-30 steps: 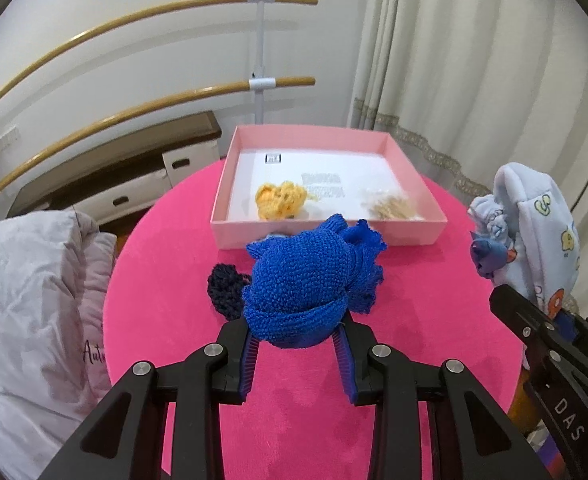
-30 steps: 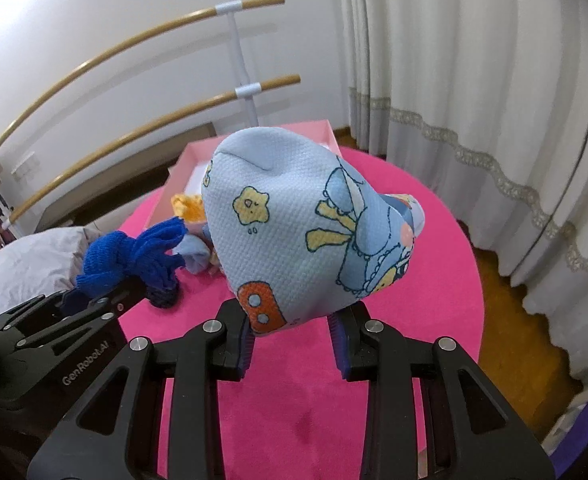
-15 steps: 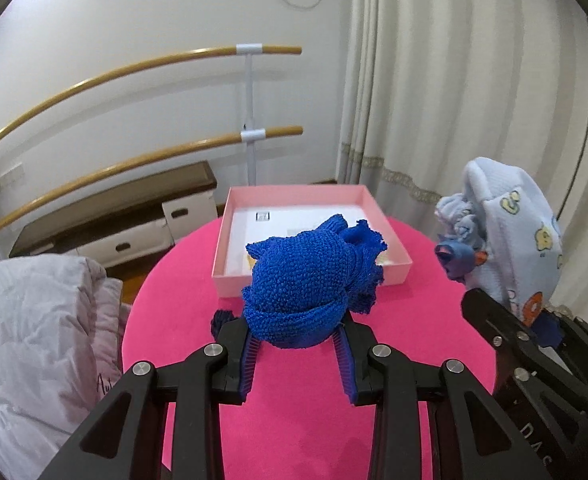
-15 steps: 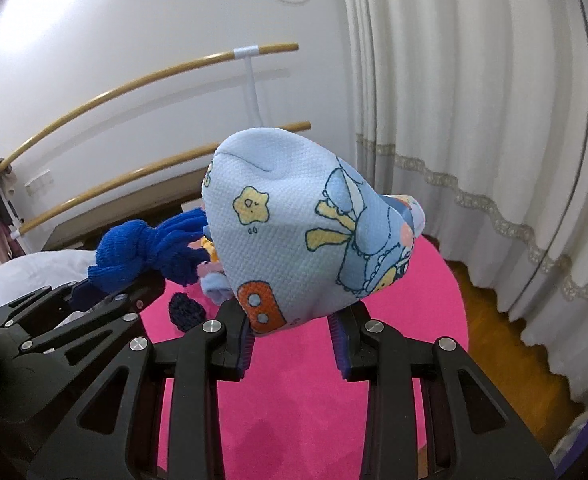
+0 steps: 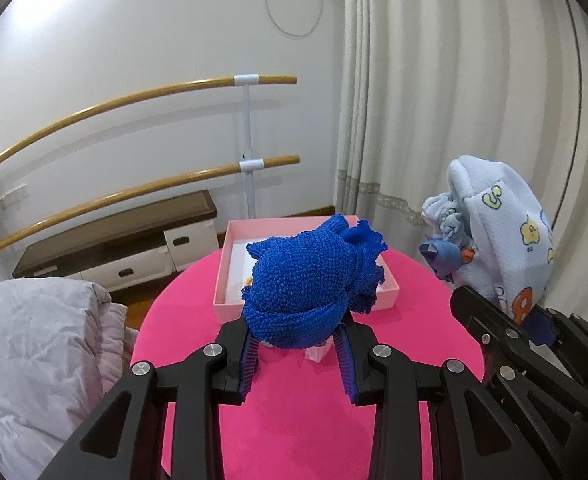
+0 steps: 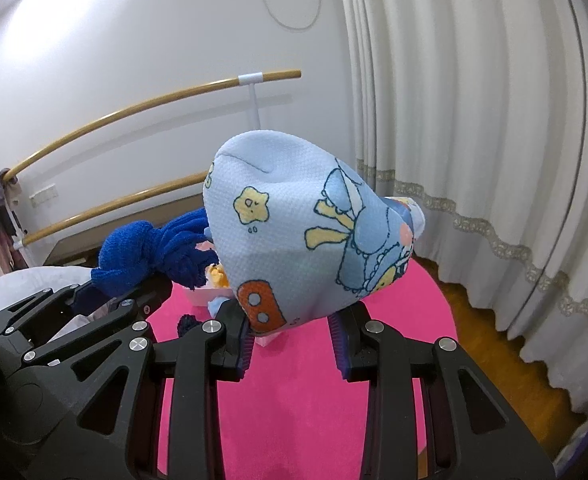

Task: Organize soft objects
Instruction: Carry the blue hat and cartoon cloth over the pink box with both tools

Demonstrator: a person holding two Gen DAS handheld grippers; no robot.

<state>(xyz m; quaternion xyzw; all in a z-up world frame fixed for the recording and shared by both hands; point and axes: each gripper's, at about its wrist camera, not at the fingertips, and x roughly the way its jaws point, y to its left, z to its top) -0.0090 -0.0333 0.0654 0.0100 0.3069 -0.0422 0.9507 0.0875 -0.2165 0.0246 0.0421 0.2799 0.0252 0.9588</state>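
My left gripper [image 5: 298, 354] is shut on a bundled dark-blue knit cloth [image 5: 313, 280], held up above the round pink table [image 5: 301, 420]. My right gripper [image 6: 292, 346] is shut on a light-blue printed cloth [image 6: 294, 236] with yellow stars and cartoon figures, also raised off the table. The same printed cloth [image 5: 501, 232] shows at the right of the left wrist view, and the blue knit [image 6: 154, 252] at the left of the right wrist view. Behind both stands a pink box [image 5: 234, 264], mostly hidden by the blue bundle, with a yellow soft item [image 6: 218, 278] inside.
A small dark-blue knit piece [image 6: 186, 322] lies on the table by the box. A grey quilt [image 5: 38, 352] sits at the left of the table. Two wooden barres [image 5: 142, 96] and a low cabinet [image 5: 106, 248] line the wall; curtains [image 6: 473, 140] hang at the right.
Both grippers have risen and tilted up with their cloths. The table and pink box now look smaller and lower, and more wall and curtain shows. Neither grip has changed.
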